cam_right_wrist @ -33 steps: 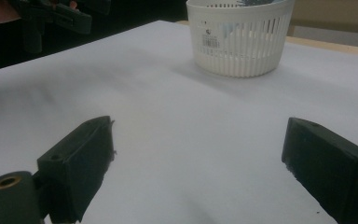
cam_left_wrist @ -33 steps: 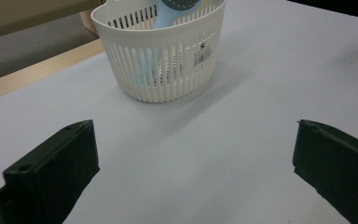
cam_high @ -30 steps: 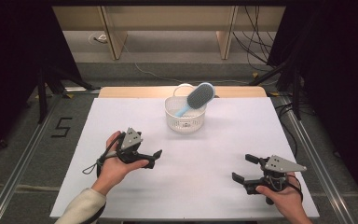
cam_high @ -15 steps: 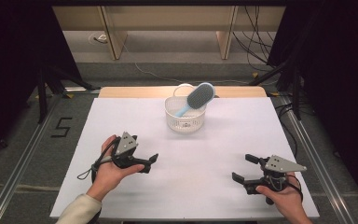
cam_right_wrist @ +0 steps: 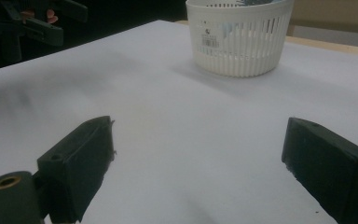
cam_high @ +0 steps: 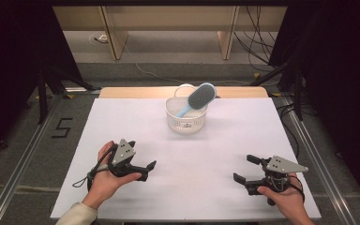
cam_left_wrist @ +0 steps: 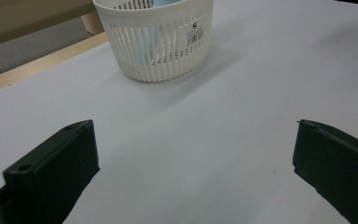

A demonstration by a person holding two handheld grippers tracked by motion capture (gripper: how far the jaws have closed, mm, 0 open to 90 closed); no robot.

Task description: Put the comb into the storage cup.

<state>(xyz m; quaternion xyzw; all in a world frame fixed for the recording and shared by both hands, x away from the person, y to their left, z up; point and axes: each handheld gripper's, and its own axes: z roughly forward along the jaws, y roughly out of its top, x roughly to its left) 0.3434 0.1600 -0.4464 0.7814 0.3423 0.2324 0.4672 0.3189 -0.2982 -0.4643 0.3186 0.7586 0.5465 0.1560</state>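
Two claws, both empty, both low in the frame, and the basket [cam_high: 186, 116] sits up at centre top of the white surface [cam_high: 122, 122] with a brush [cam_high: 198, 97] leaning out over its rim.

Starting at lower left of the high view: the left claw [cam_high: 145, 169] rests in the hand [cam_high: 107, 176], jaws spread wide with nothing between them. In the left gripper view the basket [cam_left_wrist: 156, 39] stands at upper centre, well apart from the jaw tips. The danger here is the angle: the claw points across the surface, not at the basket, so a reach without turning the wrist first could clip the wall side-on and shove the light basket along.

Middle of the frame: the brush stands tilted, head high above the rim, handle down inside. That looks top-heavy. A pull on the head could tip the whole basket over instead of lifting the brush free.

Lower right: the right claw [cam_high: 246, 169] is also gaping and holds nothing. In the right gripper view the basket [cam_right_wrist: 239, 37] is at upper right, a long way off. If both claws go in together, they could collide over the rim.
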